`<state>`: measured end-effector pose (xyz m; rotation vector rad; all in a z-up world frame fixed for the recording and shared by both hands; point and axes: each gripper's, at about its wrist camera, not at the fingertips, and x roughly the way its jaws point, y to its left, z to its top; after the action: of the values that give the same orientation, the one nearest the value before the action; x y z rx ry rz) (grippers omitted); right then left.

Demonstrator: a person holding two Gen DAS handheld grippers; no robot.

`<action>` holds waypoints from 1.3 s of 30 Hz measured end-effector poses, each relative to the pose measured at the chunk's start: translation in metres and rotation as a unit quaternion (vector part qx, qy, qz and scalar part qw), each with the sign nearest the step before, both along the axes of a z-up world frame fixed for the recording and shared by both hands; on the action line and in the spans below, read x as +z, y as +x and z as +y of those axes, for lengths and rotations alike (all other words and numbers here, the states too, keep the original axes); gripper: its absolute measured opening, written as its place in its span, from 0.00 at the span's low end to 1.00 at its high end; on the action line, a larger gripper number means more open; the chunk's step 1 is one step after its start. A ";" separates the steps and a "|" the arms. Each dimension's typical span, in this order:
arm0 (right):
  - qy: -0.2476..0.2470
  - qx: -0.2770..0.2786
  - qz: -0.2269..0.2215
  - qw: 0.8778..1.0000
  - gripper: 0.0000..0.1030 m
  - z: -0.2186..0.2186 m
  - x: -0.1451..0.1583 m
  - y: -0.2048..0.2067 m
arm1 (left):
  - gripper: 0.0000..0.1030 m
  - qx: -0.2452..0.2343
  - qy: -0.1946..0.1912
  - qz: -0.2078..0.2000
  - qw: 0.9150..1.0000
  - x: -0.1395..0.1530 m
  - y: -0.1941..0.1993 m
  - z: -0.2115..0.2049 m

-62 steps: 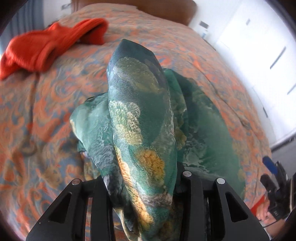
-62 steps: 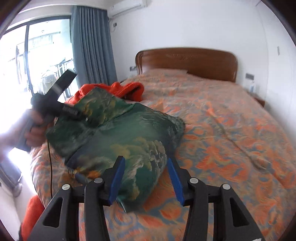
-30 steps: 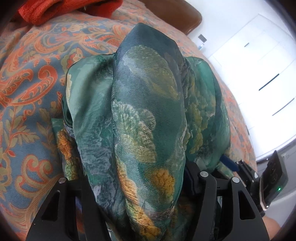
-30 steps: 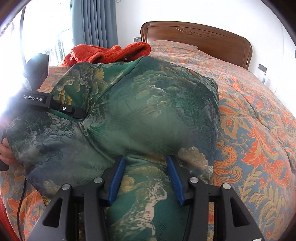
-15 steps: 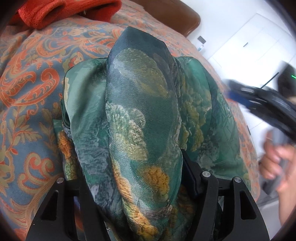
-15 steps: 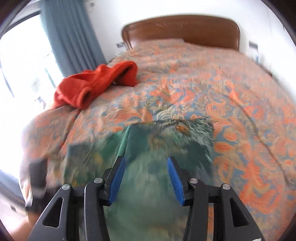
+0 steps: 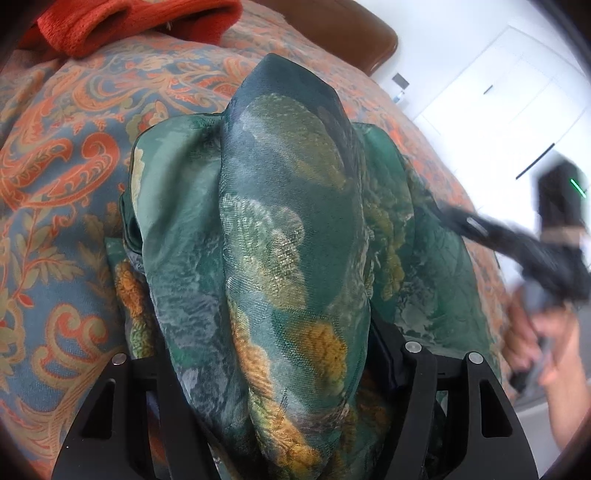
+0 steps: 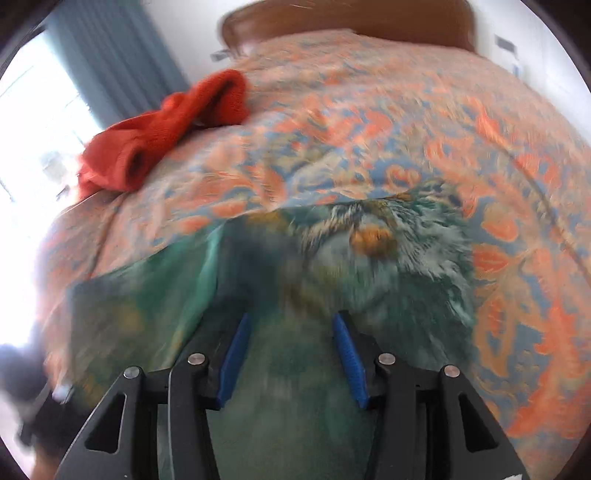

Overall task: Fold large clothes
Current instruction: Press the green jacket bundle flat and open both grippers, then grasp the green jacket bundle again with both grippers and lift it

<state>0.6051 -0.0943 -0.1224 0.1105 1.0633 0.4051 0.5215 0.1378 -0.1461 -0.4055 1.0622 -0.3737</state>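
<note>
A green patterned garment [image 7: 288,240] lies folded on the bed and drapes thickly over my left gripper [image 7: 266,354], which is shut on it; the fingers are mostly hidden under the fabric. In the right wrist view the same garment [image 8: 332,266] lies flat on the bedspread, blurred by motion. My right gripper [image 8: 291,358] is open with blue pads [image 8: 347,354], hovering above the garment and holding nothing. The right gripper also shows in the left wrist view [image 7: 517,243], blurred, at the garment's right side.
An orange-red knit garment [image 8: 162,129] lies at the bed's far left, also in the left wrist view [image 7: 122,22]. The paisley bedspread [image 8: 443,129] covers the bed. A wooden headboard [image 8: 332,18] stands behind, a white wardrobe [image 7: 498,92] to the right.
My right gripper has let go of the garment, lifted away and is moving fast. The garment now lies lower on the bed. My left gripper stays shut on its fold.
</note>
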 end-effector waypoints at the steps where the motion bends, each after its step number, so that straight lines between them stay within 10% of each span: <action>1: -0.003 0.014 -0.014 1.000 0.47 -0.005 0.010 -0.015 | 0.66 0.001 -0.001 -0.001 1.000 0.000 0.002 -0.001; 9: -0.046 0.053 -0.085 0.994 0.47 -0.039 0.034 -0.180 | 0.67 -0.003 -0.003 0.001 1.000 -0.003 0.001 0.001; 16: -0.120 0.027 -0.066 0.990 0.49 -0.025 -0.043 -0.181 | 0.70 0.003 0.021 0.001 1.000 -0.001 0.002 -0.008; 25: -0.064 -0.002 -0.091 0.994 0.61 -0.058 0.014 -0.213 | 1.00 0.031 0.001 -0.045 0.999 0.071 -0.057 0.031; 36: -0.035 -0.085 -0.075 0.993 0.64 -0.150 0.031 -0.285 | 0.99 0.063 0.069 -0.011 0.996 0.068 -0.099 0.071; 39: -0.022 -0.102 -0.067 0.992 0.64 -0.157 0.027 -0.284 | 0.99 0.070 0.025 -0.009 0.997 0.075 -0.097 0.074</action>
<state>0.3206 -0.2511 -0.0957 0.1488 0.9184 0.2015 0.4244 0.2119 -0.0711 -0.4282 1.0173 -0.2249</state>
